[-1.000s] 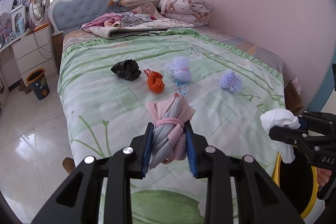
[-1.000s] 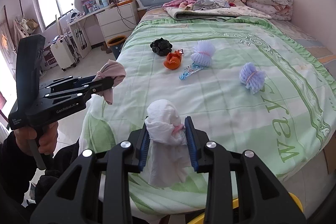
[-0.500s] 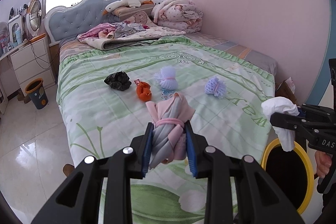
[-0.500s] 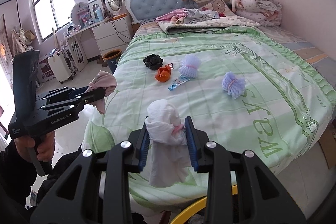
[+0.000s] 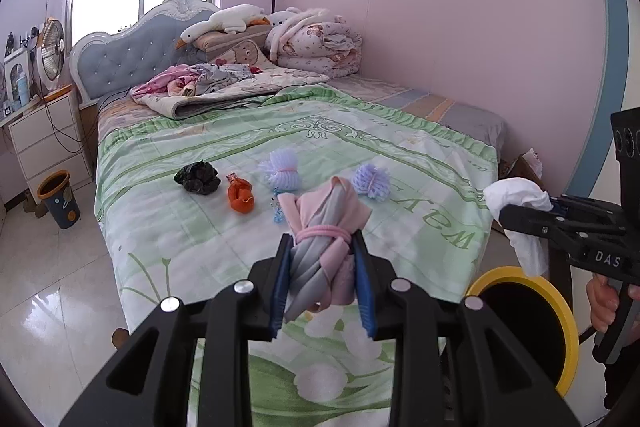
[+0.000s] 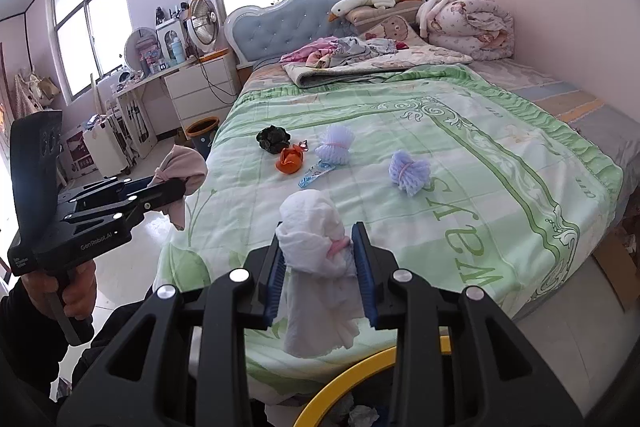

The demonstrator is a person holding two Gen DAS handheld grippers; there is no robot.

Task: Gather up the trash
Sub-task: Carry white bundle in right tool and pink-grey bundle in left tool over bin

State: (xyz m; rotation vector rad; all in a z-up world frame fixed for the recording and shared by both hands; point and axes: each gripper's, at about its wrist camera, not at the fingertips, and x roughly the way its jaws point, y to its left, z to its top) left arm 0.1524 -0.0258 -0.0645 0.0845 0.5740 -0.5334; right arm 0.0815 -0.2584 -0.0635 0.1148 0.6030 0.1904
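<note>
My left gripper (image 5: 322, 251) is shut on a pink and grey cloth bundle (image 5: 326, 227) tied with a pink band, held above the foot of the bed. My right gripper (image 6: 320, 251) is shut on a white cloth bundle (image 6: 316, 247); in the left wrist view that white bundle (image 5: 520, 211) hangs over the yellow-rimmed bin (image 5: 560, 311). On the green bedspread lie a black wad (image 5: 198, 177), an orange wad (image 5: 240, 195), two pale purple mesh bundles (image 5: 370, 181) (image 5: 280, 173) and a small blue wrapper (image 6: 314, 175).
The bin's yellow rim (image 6: 352, 375) sits at the foot of the bed, below the right gripper. A small orange-rimmed waste basket (image 5: 60, 199) stands by the white drawers (image 5: 44, 143). Blankets, pillows and a plush goose (image 5: 224, 23) fill the bed's head. A cardboard box (image 6: 616, 263) lies on the right.
Both grippers have pulled back from the bed and risen with their bundles still held. The bed's trash looks farther away, and the yellow bin has come into view below.
</note>
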